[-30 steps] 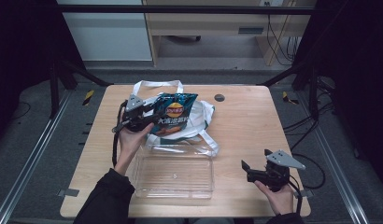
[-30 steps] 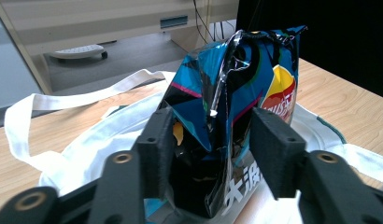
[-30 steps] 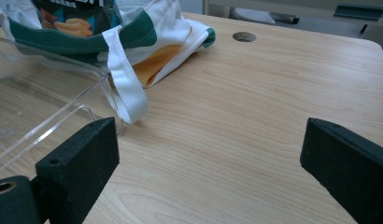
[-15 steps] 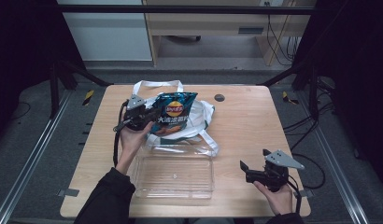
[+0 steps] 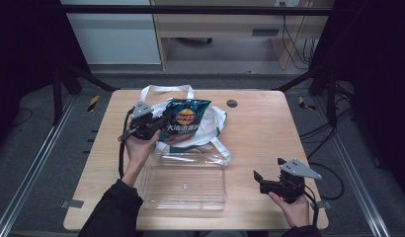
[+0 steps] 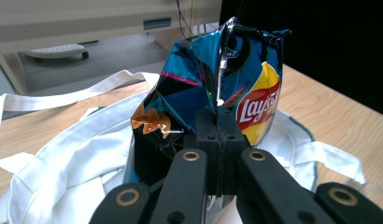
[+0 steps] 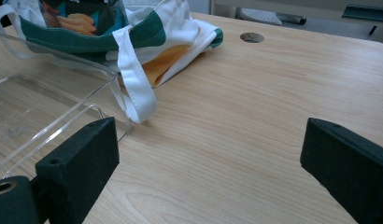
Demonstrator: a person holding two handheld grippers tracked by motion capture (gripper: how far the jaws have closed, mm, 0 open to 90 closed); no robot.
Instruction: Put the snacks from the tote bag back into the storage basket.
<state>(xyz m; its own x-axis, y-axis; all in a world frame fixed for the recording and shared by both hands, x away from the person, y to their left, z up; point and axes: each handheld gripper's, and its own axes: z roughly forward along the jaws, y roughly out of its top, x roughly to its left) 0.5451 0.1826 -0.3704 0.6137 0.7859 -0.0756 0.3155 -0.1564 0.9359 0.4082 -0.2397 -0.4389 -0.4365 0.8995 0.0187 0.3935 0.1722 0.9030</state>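
Observation:
A blue Lay's chip bag is held up over a white tote bag at the middle of the table. My left gripper is shut on the chip bag's lower edge, its jaws pressed together on the foil. A clear plastic tray lies just in front of the tote, empty. My right gripper stands open near the table's front right, jaws wide apart, nothing between them. The tote's green-trimmed mouth and a strap lie beside the tray.
A small round dark grommet sits in the tabletop behind the tote. Bare wood stretches between the tote and the right gripper. Dark frame legs and cables stand on the floor around the table.
The left gripper has lifted the chip bag slightly up and right over the tote. The right gripper has drifted a little toward the front edge.

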